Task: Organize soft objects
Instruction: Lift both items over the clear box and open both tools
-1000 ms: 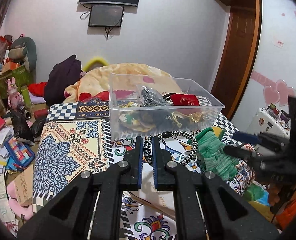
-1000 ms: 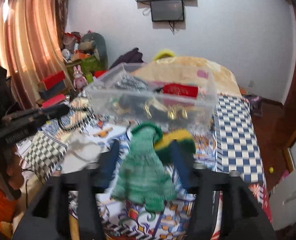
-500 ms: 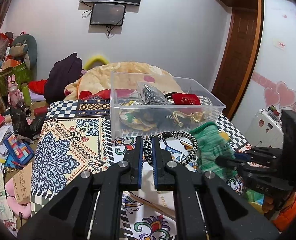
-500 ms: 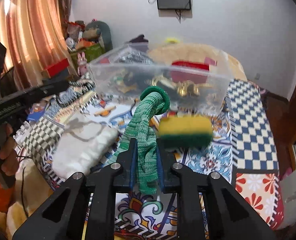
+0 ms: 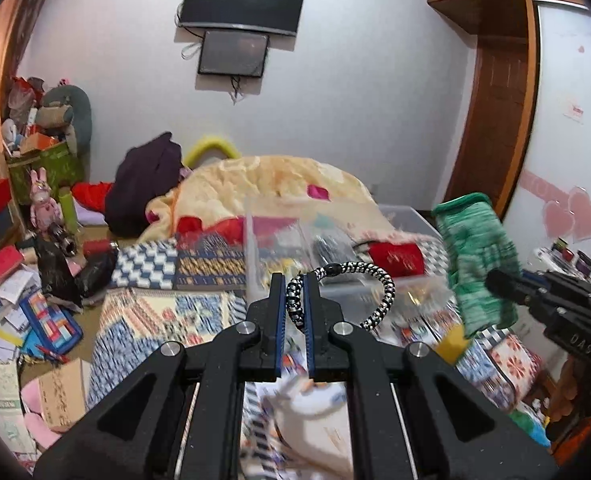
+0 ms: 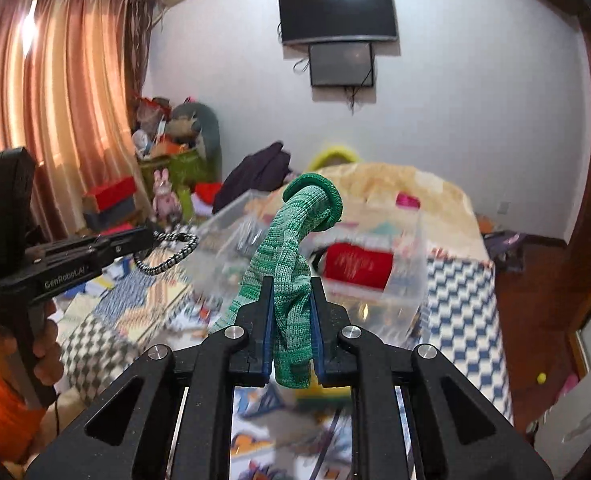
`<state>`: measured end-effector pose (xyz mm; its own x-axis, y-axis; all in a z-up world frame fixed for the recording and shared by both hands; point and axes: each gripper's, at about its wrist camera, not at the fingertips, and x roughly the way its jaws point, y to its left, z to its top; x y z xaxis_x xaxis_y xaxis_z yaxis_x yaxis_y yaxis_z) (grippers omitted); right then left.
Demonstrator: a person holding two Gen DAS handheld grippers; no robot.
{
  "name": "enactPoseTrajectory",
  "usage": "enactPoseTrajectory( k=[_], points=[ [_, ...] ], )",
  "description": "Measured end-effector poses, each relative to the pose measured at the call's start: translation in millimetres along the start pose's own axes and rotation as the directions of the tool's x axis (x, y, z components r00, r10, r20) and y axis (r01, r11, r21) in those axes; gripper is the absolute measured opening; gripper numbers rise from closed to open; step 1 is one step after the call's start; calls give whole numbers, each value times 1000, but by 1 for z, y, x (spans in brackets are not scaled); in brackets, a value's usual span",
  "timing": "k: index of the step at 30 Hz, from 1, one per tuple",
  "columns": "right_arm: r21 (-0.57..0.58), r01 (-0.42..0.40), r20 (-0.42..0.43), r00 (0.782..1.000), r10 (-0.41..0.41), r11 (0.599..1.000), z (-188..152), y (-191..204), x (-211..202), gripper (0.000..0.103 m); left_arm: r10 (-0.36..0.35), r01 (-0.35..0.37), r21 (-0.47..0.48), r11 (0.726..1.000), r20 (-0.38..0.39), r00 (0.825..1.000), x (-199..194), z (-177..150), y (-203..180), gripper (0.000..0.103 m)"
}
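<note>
My left gripper [image 5: 294, 304] is shut on a black-and-white braided cord loop [image 5: 369, 280] and holds it in the air in front of the clear plastic bin [image 5: 335, 248]. The cord also shows in the right wrist view [image 6: 167, 258]. My right gripper [image 6: 291, 312] is shut on a green knitted glove [image 6: 291, 264], lifted above the bed, its cuff up. The glove also shows at the right of the left wrist view [image 5: 475, 264]. The bin [image 6: 375, 264] holds a red pouch [image 6: 353, 264] and other small items.
A yellow-and-green sponge [image 5: 451, 342] lies on the patterned bedspread [image 5: 155, 320] below the glove. A white cloth [image 5: 315, 420] lies near me. A rolled blanket [image 5: 275, 188] sits behind the bin. Clutter covers the floor at the left.
Both grippers have risen. The cord loop has come up off the bedspread. The green glove has been lifted higher, level with the bin's rim.
</note>
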<state>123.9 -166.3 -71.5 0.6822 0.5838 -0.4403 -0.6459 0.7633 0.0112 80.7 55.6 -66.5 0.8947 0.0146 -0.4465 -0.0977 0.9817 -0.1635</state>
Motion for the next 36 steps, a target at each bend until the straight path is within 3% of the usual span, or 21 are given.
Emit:
enactPoseTrajectory(
  k=[5,12,20,28,30,32,34,36],
  points=[
    [-17,38,31,999,-37,999,22,1,18,14,42,-41,-12,999,26,999,14,17,7,7],
    [-58,77,15,997,-76,995,40,2,52,14,78,-78,0,997,-6,997,50,25,6,7],
    [-126,107,-99,988,-120,986,36,5,94,14,101,-99,39,994,-63,993,82,17,2,7],
    [-135,68,-202,975,-95,988,23,4,111,17,92,-85,87,993,-80,993,85,12,-6,10],
    [-145,77,-201,974,-106,986,23,5,108,23,89,-82,86,993,-88,992,84,11,-5,15],
    [-146,76,-200,974,-104,986,26,3,106,39,83,-76,80,994,-89,993,82,10,-5,27],
    [-147,83,-183,977,-110,986,27,2,100,55,76,-71,72,995,-82,994,77,10,-4,33],
    [-149,92,-153,982,-115,985,29,1,89,62,62,-57,62,996,-71,996,69,11,-4,37]
  ],
)
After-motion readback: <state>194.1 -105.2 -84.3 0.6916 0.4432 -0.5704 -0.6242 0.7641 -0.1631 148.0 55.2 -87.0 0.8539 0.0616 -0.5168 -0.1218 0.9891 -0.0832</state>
